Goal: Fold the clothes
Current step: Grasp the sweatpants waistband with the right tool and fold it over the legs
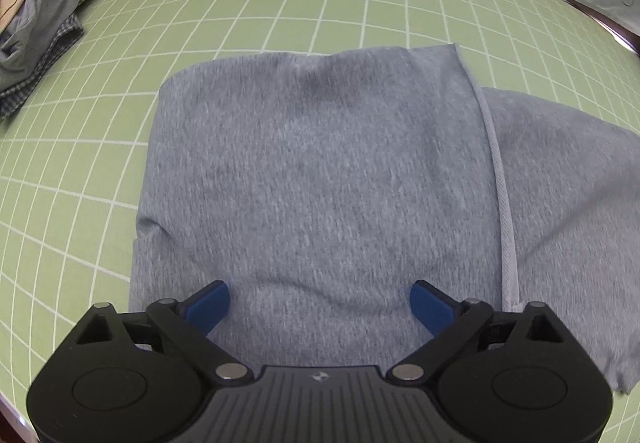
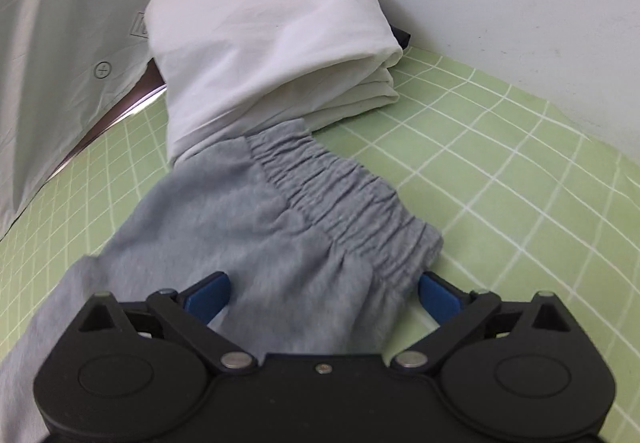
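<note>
While both grippers hang wide open, grey knit trousers [image 1: 320,171] lie on the green gridded mat [image 1: 280,3].
Left gripper [image 1: 320,303] and right gripper [image 2: 324,293] grasp nothing.

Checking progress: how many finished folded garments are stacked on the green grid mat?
1: a folded white cotton garment at the mat's far edge by the wall, just beyond the grey sweatpants' elastic waistband. Others may lie outside view.

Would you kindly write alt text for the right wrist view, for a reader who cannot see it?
The open right gripper hovers over grey shorts lying on a green grid mat, their elastic waistband towards the right. Behind them a folded white garment sits against a white wall.
</note>
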`<state>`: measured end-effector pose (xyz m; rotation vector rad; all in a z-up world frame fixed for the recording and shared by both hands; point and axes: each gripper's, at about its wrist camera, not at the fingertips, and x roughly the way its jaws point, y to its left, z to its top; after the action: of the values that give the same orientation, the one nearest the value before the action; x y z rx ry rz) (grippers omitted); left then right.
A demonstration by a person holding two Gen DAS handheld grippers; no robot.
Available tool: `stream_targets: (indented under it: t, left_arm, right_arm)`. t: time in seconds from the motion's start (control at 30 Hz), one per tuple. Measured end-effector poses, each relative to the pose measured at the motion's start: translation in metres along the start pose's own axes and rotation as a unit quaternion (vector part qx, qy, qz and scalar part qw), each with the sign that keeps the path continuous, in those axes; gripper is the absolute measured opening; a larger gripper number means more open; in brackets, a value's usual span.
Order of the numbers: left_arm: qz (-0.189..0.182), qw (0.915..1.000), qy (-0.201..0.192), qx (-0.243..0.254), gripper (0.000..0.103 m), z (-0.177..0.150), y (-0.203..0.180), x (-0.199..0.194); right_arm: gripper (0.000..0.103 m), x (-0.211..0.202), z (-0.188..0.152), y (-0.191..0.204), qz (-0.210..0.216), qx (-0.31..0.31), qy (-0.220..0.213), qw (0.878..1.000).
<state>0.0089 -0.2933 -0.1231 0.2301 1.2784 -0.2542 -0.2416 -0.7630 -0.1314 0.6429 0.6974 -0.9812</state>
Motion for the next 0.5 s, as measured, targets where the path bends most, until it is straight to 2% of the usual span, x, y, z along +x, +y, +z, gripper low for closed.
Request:
stream_targets:
  t: [0.13, 0.2, 0.23, 0.27, 0.33, 0.5]
  left_arm:
    - [0.003, 0.9998, 0.007, -0.018, 0.103, -0.001, 0.001, 0.002]
    - [0.002, 0.9998, 0.005, -0.02, 0.103, -0.002, 0.001, 0.002]
    - [0.002, 0.9998, 0.004, -0.02, 0.103, -0.002, 0.001, 0.002]
    - [0.001, 0.9998, 0.003, -0.021, 0.103, -0.003, 0.002, 0.002]
    - [-0.001, 0.9998, 0.002, -0.02, 0.103, -0.004, 0.002, 0.002]
    - [-0.01, 0.9999, -0.009, -0.007, 0.103, -0.012, 0.011, 0.0]
  right_arm:
    - [0.103, 0.014, 0.001, 0.013, -0.031, -0.041, -0.013, 0.999]
    - [0.1, 0.013, -0.001, 0.017, -0.029, -0.057, -0.022, 0.998]
    - [0.089, 0.011, -0.002, 0.019, -0.026, -0.064, -0.027, 0.997]
    - [0.064, 0.009, -0.003, 0.02, -0.019, -0.067, -0.031, 0.997]
    - [0.031, 0.004, -0.002, 0.022, 0.011, -0.061, -0.03, 0.998]
    - [0.028, -0.017, -0.001, 0.03, 0.034, -0.041, -0.043, 0.998]
